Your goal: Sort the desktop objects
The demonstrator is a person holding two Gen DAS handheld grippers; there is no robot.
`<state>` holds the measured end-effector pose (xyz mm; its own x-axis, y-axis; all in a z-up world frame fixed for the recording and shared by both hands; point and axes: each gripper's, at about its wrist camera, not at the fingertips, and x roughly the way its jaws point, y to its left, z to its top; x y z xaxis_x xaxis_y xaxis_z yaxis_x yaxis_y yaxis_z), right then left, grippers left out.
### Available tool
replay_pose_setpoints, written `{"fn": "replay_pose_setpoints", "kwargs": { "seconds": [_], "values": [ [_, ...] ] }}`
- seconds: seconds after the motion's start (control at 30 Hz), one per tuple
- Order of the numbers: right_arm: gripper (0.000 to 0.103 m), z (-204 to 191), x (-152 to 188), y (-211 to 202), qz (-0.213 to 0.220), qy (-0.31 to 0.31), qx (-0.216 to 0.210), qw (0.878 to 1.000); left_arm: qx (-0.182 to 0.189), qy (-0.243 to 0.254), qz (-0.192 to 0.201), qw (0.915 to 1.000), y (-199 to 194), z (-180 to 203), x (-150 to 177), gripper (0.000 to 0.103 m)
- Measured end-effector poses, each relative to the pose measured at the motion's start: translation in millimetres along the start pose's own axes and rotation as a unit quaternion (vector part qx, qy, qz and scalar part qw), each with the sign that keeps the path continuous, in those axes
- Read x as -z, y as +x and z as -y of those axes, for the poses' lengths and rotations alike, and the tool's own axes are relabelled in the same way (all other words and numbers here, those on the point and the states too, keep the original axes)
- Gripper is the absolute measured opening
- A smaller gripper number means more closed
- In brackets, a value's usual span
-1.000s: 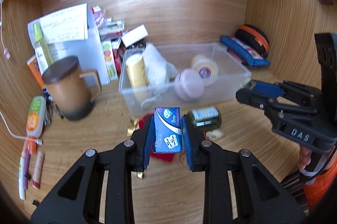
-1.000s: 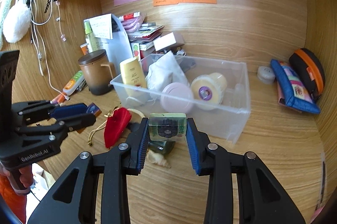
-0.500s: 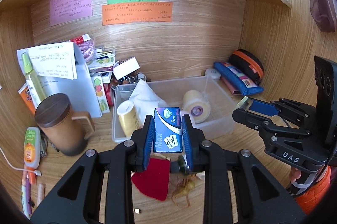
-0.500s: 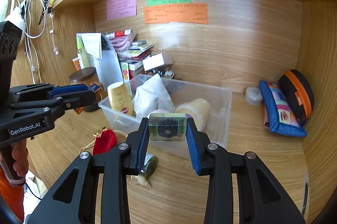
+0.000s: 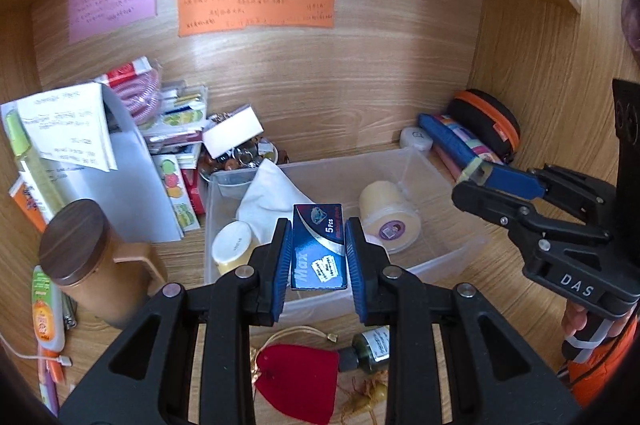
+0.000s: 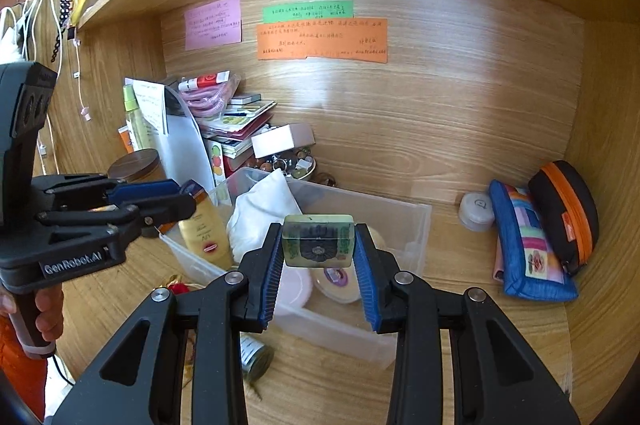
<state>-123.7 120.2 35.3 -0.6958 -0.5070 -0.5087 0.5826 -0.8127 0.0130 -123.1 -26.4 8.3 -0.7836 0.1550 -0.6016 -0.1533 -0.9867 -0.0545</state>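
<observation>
My left gripper (image 5: 318, 253) is shut on a small blue "Max" box (image 5: 318, 251) and holds it above the front of the clear plastic bin (image 5: 452, 259). My right gripper (image 6: 319, 249) is shut on a small green block (image 6: 318, 240) above the same bin (image 6: 412, 221). The bin holds a yellow bottle (image 5: 232, 247), a white cloth (image 5: 270, 195), a tape roll (image 5: 390, 221) and a pink round case (image 6: 294, 287). The right gripper shows at the right of the left wrist view (image 5: 478, 177). The left gripper shows at the left of the right wrist view (image 6: 188, 193).
In front of the bin lie a red pouch (image 5: 296, 379) and a small dark bottle (image 5: 370, 345). A brown lidded mug (image 5: 88, 257), papers and books stand at the left. Blue and black-orange pouches (image 6: 524, 241) and a small white jar (image 6: 476, 211) lie at the right.
Both grippers have risen from the desk and moved forward over the bin, each still holding its object. The red pouch and dark bottle stayed on the desk.
</observation>
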Motion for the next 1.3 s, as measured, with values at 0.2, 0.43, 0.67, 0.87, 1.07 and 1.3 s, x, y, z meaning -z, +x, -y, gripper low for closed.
{"fn": "replay_pose_setpoints", "kwargs": {
  "seconds": [0.2,0.43,0.67,0.87,1.07,1.3],
  "values": [
    [0.031,7.6,-3.9,25.3,-0.02,0.005,-0.005,1.0,0.007,-0.001,-0.022,0.9997,28.0,-2.7,1.1,0.026],
    [0.031,11.0,2.6,58.6,-0.055,0.008,-0.016,0.998,0.013,-0.005,-0.039,0.9991,48.3,-5.9,6.2,0.026],
    [0.031,9.3,9.1,78.6,-0.074,0.004,-0.022,0.997,0.016,0.003,-0.059,0.9981,68.0,-3.4,12.8,0.026],
    [0.034,6.8,12.5,79.4,-0.072,-0.009,-0.02,0.997,0.014,0.009,-0.067,0.9976,77.0,-0.1,17.6,0.026],
    [0.035,5.2,15.3,80.6,-0.074,-0.019,-0.017,0.997,0.014,0.007,-0.069,0.9975,78.1,-2.7,18.7,0.026],
    [0.035,9.6,16.8,79.0,-0.076,-0.015,-0.019,0.997,0.021,-0.001,-0.072,0.9972,79.5,-8.7,22.6,0.026]
  ]
}}
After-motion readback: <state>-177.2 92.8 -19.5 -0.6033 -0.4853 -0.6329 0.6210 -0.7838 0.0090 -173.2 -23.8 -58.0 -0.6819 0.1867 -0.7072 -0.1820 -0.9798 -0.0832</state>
